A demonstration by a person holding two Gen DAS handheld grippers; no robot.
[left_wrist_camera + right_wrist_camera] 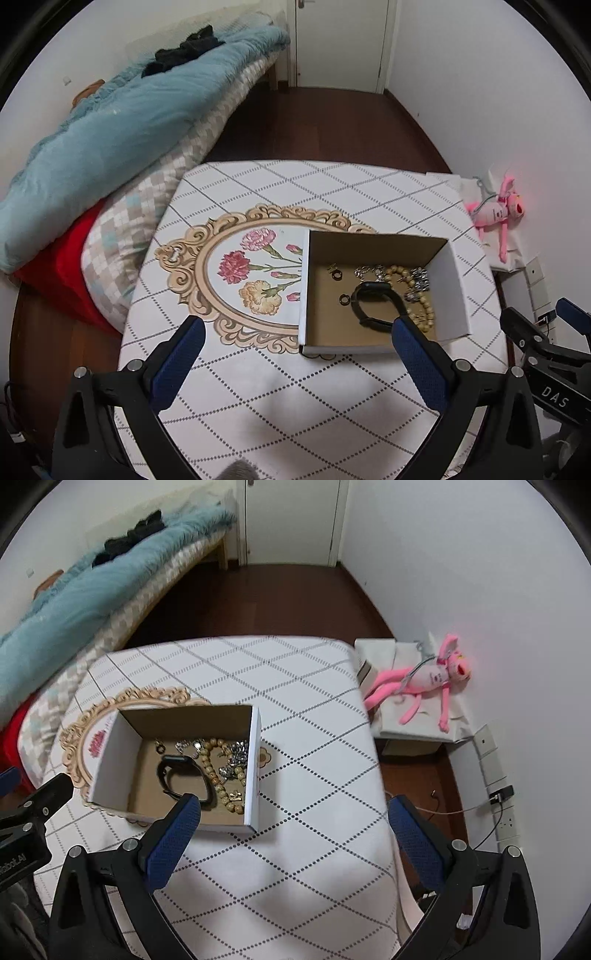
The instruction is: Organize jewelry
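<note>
An open cardboard box (456,291) (110,760) stands on the white table (295,387) (303,775). Inside lie a black watch band (369,302) (183,779), a wooden bead bracelet (424,314) (218,775), silver pieces (419,280) (234,760) and small black rings (344,300) (160,747). My left gripper (299,328) is open and empty, above the table just in front of the box. My right gripper (295,808) is open and empty, to the right of the box.
The tablecloth has a flower print in an ornate frame (236,273) left of the box. A bed with a blue quilt (110,129) stands at the left. A pink plush toy (428,683) lies on a low white stand at the right by the wall.
</note>
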